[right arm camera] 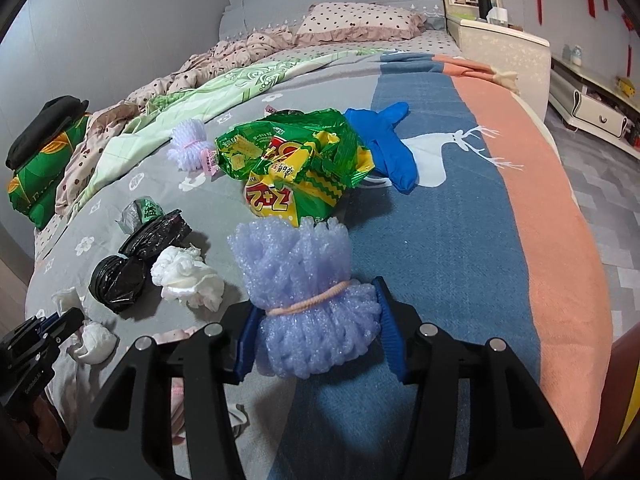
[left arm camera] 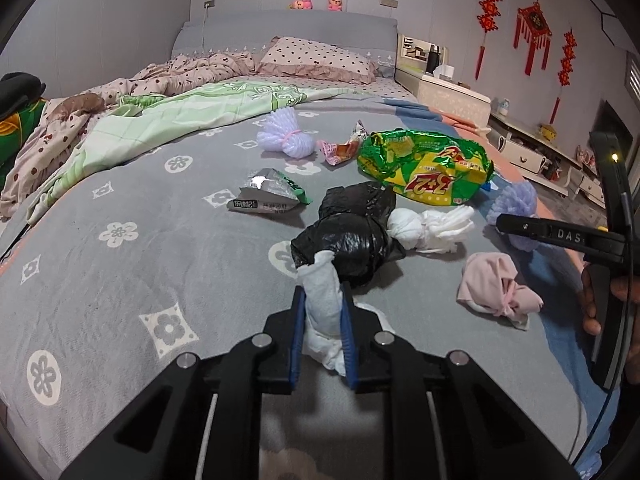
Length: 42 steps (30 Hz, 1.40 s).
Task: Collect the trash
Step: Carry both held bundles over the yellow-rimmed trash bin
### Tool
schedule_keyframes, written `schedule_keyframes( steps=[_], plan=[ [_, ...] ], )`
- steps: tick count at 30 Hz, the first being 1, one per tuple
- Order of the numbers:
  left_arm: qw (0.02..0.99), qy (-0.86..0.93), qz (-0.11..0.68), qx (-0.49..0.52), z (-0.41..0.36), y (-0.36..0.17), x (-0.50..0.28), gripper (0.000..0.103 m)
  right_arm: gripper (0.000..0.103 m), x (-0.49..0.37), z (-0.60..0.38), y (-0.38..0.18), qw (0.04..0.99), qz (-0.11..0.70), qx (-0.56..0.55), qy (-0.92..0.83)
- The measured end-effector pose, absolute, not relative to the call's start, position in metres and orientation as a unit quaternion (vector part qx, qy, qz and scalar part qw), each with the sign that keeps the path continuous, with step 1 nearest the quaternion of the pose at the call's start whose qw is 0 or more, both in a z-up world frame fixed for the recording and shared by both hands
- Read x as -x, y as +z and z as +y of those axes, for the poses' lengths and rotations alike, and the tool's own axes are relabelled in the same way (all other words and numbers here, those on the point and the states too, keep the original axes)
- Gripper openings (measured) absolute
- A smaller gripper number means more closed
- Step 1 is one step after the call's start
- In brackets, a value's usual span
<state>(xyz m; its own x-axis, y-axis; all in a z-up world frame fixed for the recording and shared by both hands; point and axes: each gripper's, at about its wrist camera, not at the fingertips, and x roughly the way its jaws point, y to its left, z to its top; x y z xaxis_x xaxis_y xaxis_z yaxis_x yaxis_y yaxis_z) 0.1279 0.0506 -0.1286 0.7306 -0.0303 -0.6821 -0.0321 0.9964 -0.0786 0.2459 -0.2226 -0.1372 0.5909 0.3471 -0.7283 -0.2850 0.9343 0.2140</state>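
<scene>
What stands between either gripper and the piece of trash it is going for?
Nothing. The left gripper is already shut on a white tissue wad, and the right gripper has a purple foam net pressed between its pads. No bin or bag for the trash shows in either view.

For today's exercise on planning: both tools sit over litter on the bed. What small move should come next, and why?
Probably lift both tools straight up off the bedspread. The left tool is shut on a white tissue wad, and the right tool clamps the purple foam net. No bin is in view, so carrying comes after lifting.
</scene>
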Motion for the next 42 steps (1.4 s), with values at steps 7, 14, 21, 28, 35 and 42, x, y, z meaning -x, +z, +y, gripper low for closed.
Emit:
schedule_keyframes(
  steps=[7, 14, 21, 28, 35, 42],
  plan=[
    [0.936, -0.016, 0.347, 0.062, 0.054, -0.104, -0.114, 0.015, 0.049, -0.231, -0.224, -0.124, 0.899, 0.396, -0.035, 0.184],
    [0.944, -0.029, 0.324, 0.054, 0.046, -0.07, -0.103, 0.015, 0.049, -0.21, -0.234, -0.1, 0.894, 0.389, -0.071, 0.211],
    [0.945, -0.05, 0.32, 0.049, 0.031, -0.041, -0.107, 0.015, 0.049, -0.187, -0.253, -0.056, 0.897, 0.378, -0.087, 0.214],
    [0.945, -0.083, 0.313, 0.046, 0.001, -0.011, -0.116, 0.015, 0.049, -0.164, -0.291, 0.0, 0.916, 0.348, -0.066, 0.188],
    [0.947, -0.125, 0.296, 0.031, -0.046, 0.025, -0.125, 0.015, 0.05, -0.15, -0.339, 0.043, 0.929, 0.324, -0.074, 0.161],
    [0.944, -0.17, 0.283, 0.017, -0.097, 0.056, -0.136, 0.015, 0.05, -0.139, -0.397, 0.074, 0.941, 0.303, -0.087, 0.118]
  ],
)
